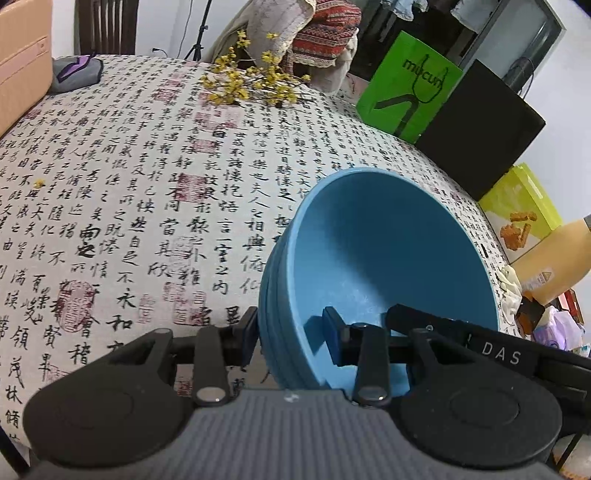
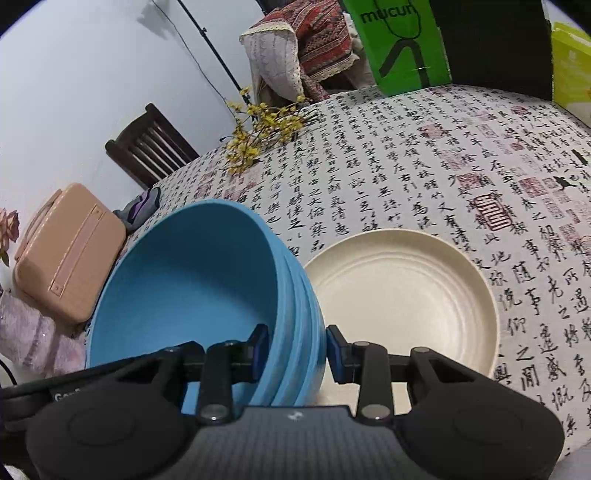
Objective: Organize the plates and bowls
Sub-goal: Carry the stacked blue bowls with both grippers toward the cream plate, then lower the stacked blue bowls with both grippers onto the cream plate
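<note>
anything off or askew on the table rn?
Only the blue bowl: it's tipped, clamped by both the left gripper and right gripper on opposite walls. Cream plate sits flat. No spills or damage visible.

The bowl's [image 1: 388,258] near base is hidden behind the left gripper [image 1: 291,339] body; in the right wrist view its near part is likewise covered. The plate's [image 2: 406,288] left rim lies behind the bowl, its near edge behind the right gripper [image 2: 297,350]. The green bag [image 2: 399,44], the case [image 1: 18,66] and the chair [image 1: 107,26] are cut off by picture edges.
</note>
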Motion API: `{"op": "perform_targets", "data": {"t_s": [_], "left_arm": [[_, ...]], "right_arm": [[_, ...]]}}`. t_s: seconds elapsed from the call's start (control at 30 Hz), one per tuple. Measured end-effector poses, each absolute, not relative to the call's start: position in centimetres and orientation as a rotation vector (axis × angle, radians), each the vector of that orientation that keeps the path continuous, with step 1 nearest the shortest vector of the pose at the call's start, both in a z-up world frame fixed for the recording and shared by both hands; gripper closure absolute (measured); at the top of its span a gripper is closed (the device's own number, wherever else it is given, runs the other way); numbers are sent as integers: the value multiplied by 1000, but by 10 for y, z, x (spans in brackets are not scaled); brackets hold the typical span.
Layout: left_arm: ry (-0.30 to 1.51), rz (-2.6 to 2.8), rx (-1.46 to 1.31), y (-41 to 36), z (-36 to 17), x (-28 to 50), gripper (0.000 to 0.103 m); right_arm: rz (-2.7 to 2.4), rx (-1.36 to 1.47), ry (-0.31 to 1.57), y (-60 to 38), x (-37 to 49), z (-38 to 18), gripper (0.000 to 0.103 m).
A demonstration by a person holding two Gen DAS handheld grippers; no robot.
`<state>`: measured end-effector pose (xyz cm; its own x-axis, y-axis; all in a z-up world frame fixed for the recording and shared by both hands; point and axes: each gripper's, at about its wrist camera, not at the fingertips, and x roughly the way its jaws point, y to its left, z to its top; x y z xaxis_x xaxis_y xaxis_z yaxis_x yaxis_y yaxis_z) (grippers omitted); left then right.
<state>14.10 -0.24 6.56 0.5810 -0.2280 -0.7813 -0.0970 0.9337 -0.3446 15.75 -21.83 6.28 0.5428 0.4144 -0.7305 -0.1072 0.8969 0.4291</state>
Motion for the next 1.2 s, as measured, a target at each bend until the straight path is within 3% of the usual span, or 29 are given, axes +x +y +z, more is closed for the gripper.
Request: {"op": "perform_targets", "data": {"t_s": [1.2], "left_arm": [[1010,-146,-323,-66,45,174,66]], "right_arm": [[242,430,970,-285,172,33,70]]}}
